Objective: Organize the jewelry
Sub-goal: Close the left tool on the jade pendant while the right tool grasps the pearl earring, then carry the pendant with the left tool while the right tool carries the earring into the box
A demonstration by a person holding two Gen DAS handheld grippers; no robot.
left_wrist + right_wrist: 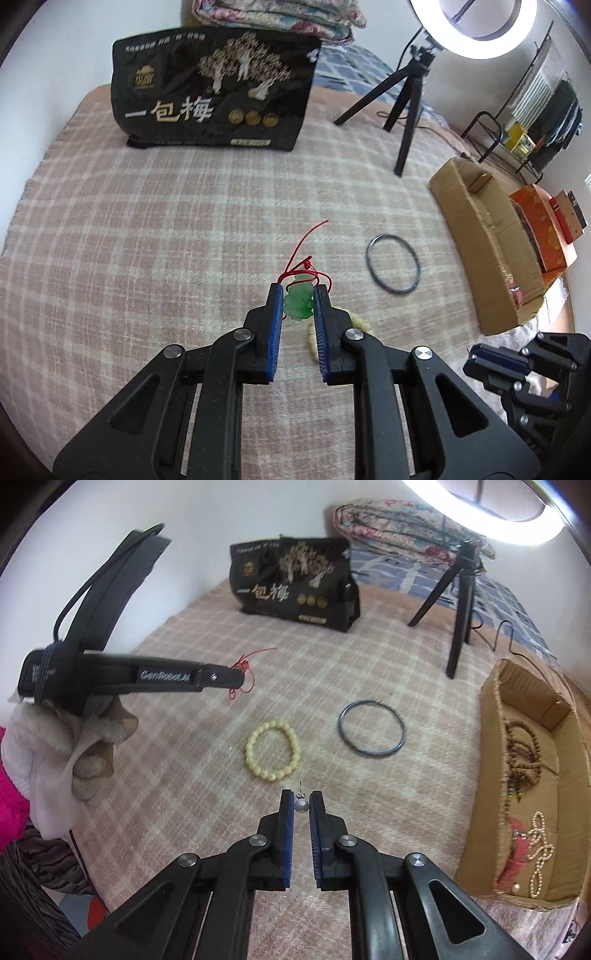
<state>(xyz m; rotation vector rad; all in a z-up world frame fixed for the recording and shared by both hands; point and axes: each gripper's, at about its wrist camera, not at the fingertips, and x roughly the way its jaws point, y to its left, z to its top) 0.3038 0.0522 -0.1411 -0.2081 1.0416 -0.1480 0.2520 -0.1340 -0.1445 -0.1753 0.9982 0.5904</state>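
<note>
- Left tongs (298,295) pinching a green jade pendant (298,303), red cord (301,254) spilling past the tips.
- Right tongs (301,800) clamped on a small pearl earring (300,806), held just above the bed (184,720).
- Cream bead bracelet (272,748) lying just ahead of the right tongs, dark bangle (372,726) near it.

L gripper (298,300) clamps green pendant (298,303) w/ red cord (306,254); dark bangle (393,264) lies near, R.
</note>
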